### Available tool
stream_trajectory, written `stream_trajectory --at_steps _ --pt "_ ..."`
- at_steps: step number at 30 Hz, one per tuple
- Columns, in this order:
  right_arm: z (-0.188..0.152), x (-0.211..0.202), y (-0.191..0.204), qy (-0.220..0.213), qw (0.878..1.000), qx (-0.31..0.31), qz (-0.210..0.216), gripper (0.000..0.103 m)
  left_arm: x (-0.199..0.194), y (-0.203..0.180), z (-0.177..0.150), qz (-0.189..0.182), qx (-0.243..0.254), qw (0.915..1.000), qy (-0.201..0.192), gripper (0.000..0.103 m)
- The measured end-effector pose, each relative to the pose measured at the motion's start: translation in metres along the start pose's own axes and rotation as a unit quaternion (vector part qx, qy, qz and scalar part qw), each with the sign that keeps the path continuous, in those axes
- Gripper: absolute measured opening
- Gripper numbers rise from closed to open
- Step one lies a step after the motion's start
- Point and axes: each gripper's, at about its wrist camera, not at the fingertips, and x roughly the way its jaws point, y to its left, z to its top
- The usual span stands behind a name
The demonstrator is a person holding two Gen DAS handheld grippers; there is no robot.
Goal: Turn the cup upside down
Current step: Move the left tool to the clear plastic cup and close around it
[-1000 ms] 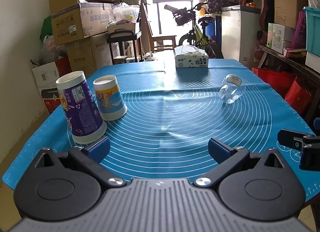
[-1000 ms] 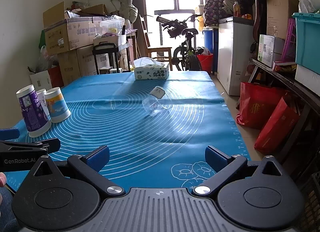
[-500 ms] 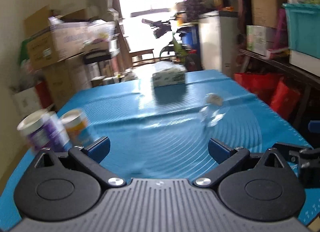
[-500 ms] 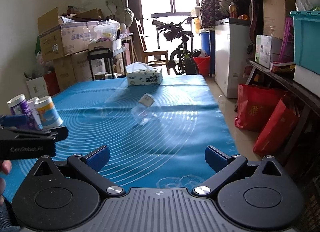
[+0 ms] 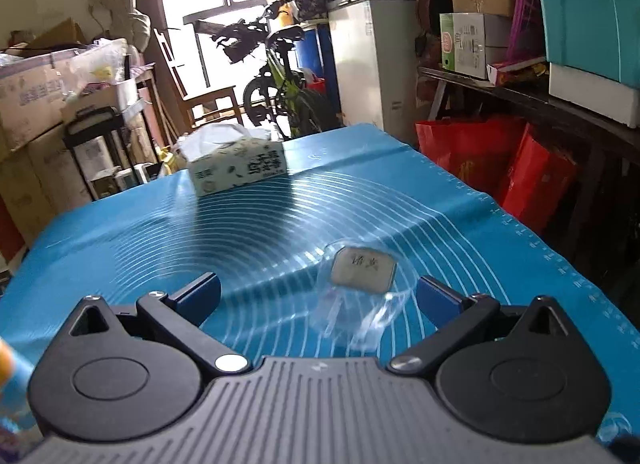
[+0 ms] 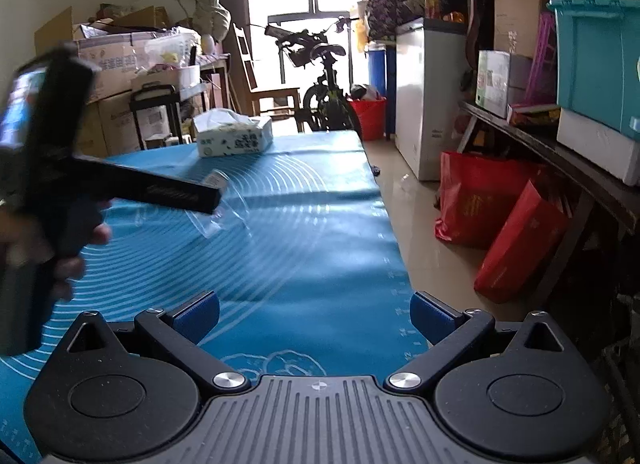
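Observation:
A clear plastic cup (image 5: 360,296) with a white label lies tilted on the blue mat (image 5: 260,232). My left gripper (image 5: 318,296) is open, and the cup sits between its blue fingertips, nearer the right one, untouched as far as I can tell. In the right wrist view the cup (image 6: 224,203) shows just beyond the left gripper's black finger (image 6: 160,189). My right gripper (image 6: 314,316) is open and empty, low over the mat's near right part.
A tissue box (image 5: 236,167) stands at the mat's far side. Paper cups show only as a blurred sliver (image 5: 8,368) at the far left edge. Red bags (image 6: 500,215), a shelf and a white cabinet (image 6: 424,95) line the right.
My left gripper has swung right and forward from the paper cups to the clear cup, which now lies between its fingers. My right gripper has moved slightly and stayed open.

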Motion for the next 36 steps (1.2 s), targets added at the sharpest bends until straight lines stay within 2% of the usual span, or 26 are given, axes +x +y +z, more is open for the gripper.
stream_trajectory --at_steps 3,6,7,9,15,20,25,32,36 --pt "-0.003 0.004 -0.004 0.005 1.0 -0.002 -0.003 0.103 0.012 -0.001 -0.001 -0.017 0.002 0.9998 0.01 0.101" --pt "-0.004 0.006 -0.005 0.006 1.0 0.002 -0.003 0.103 0.016 0.001 -0.004 -0.057 -0.005 0.998 0.027 0.073" --pt "-0.004 0.006 -0.005 0.006 1.0 0.003 -0.003 0.103 0.015 0.001 -0.005 -0.068 -0.008 0.9971 0.033 0.061" --pt "-0.005 0.005 -0.002 0.006 1.0 0.001 -0.001 0.103 0.011 -0.003 -0.006 -0.05 0.006 0.9982 0.032 0.06" --pt "-0.002 -0.002 0.003 -0.001 1.0 -0.004 0.005 0.103 -0.016 0.002 -0.01 -0.031 0.026 0.9986 0.035 0.06" --pt "0.003 -0.013 0.011 -0.01 1.0 -0.006 0.014 0.103 -0.057 0.017 -0.019 -0.008 0.026 0.9989 0.039 0.06" --pt "0.003 -0.022 0.028 -0.013 0.999 -0.021 0.03 0.103 -0.085 0.032 -0.041 0.014 0.008 0.9982 0.057 0.06" --pt "0.002 -0.029 0.044 -0.009 0.998 -0.037 0.041 0.103 -0.083 0.044 -0.069 0.037 -0.023 0.9952 0.088 0.061" --pt "0.003 -0.028 0.045 -0.006 0.998 -0.041 0.038 0.103 -0.078 0.047 -0.072 0.037 -0.029 0.9942 0.096 0.061"
